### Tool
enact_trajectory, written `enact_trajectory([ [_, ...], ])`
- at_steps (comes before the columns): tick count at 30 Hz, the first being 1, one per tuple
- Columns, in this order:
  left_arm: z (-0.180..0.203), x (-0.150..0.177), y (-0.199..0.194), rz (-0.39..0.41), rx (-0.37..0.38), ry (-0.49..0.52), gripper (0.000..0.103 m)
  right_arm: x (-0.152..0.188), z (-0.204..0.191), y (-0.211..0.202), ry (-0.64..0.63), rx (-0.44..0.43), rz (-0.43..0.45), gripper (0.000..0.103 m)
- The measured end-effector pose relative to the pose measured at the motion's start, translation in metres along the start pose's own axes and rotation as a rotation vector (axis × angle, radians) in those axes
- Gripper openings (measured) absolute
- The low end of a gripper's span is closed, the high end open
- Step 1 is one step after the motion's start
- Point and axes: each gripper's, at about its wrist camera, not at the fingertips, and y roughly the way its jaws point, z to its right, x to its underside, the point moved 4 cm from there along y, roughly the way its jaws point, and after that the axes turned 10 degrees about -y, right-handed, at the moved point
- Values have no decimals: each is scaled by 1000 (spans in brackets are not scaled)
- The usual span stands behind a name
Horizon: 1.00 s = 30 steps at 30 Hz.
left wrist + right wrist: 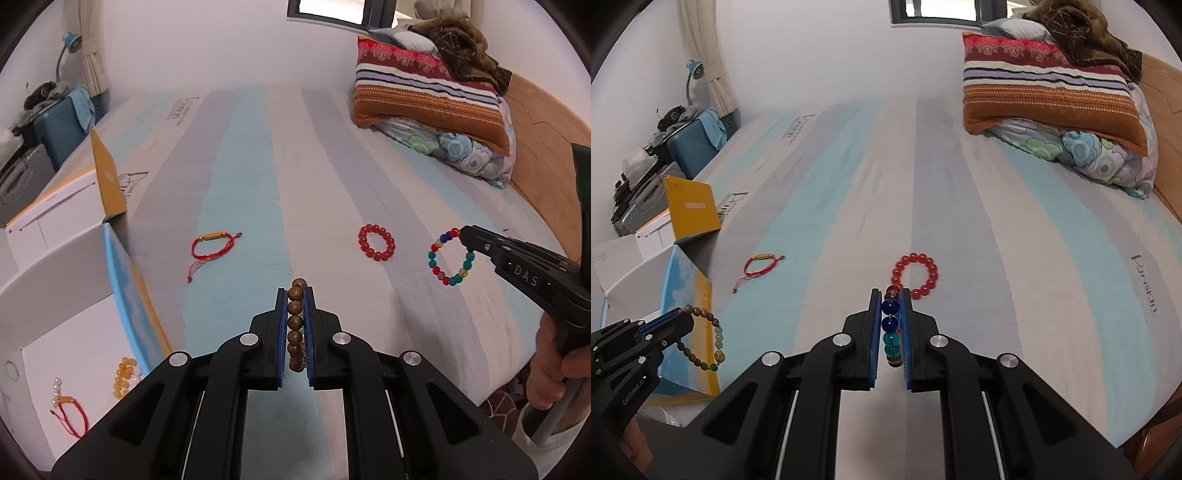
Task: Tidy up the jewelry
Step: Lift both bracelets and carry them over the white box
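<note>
Wooden bracelet (296, 325) between left gripper (295, 295) fingers.

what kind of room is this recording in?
Most likely a bedroom: the work surface is a striped mattress, with a stack of folded blankets at its far end and a wooden headboard beside it.

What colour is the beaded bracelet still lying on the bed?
Red bracelet; clearest in right wrist view.

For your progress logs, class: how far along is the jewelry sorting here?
Done: three pieces lie in the white box. In hand: the left gripper clamps a wooden bracelet; the right gripper clamps a multicolored bracelet. Left on the bed: a red cord bracelet and red bead bracelet.
</note>
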Motion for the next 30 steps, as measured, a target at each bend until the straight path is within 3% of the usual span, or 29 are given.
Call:
enact_trajectory([
  [16,-48,-4,-62,87,-83,-45,7,-25,-72,-33,-68,-59,66,9],
  [30,-93,-8,-85,118,-131,-97,8,-40,-139,-33,-138,-126,78,9],
])
